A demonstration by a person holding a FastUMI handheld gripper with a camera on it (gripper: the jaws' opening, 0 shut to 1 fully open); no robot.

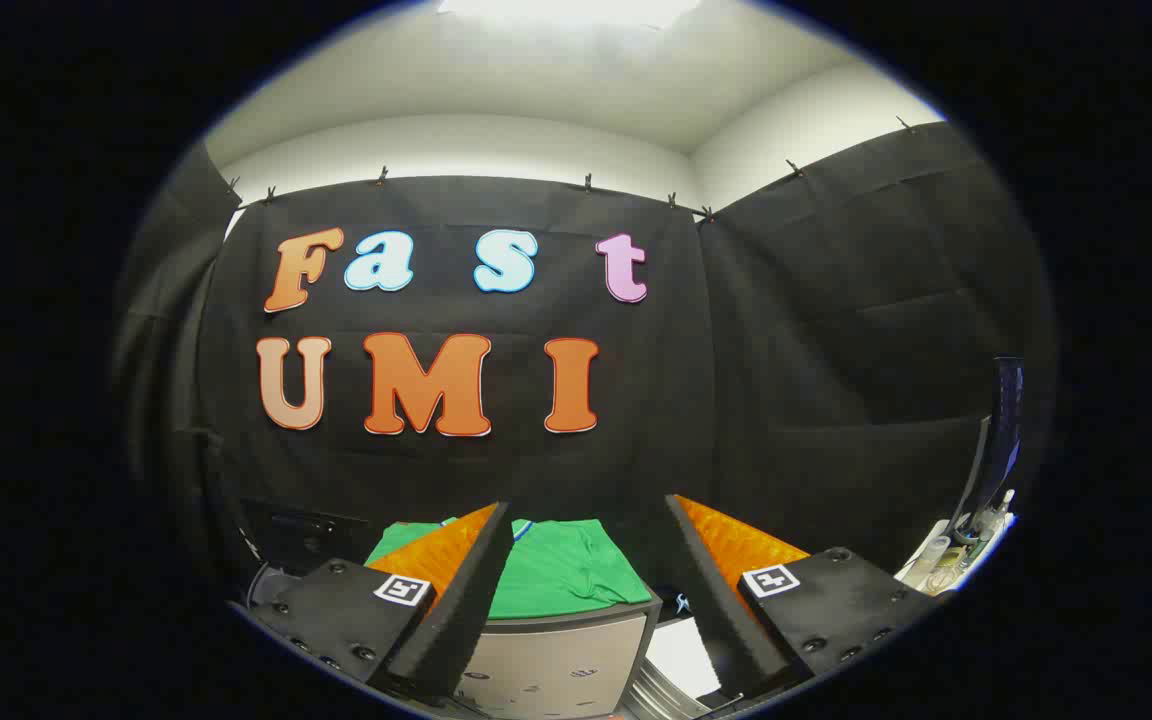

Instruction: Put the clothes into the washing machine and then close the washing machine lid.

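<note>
The task looks to be at its very start: the gripper (588, 520) hangs in the air with its two fingers spread wide and nothing between them, and the clothes are not yet picked up. A folded green garment (556, 575) lies flat on top of a pale box-like cabinet (561, 665), just ahead of and below the fingertips, showing in the gap between them. The next move, as I judge it, calls for lowering the fingers onto the cloth and pinching a fold of it firmly enough to lift the whole piece. Low down beside the cabinet a curved metal rim (661, 692) shows, perhaps the washing machine's opening, though I cannot tell for sure. Farther to the side stand some small bottles (951, 565) on a white surface, well apart from the garment. Nothing lies between the fingers and the cloth.
</note>
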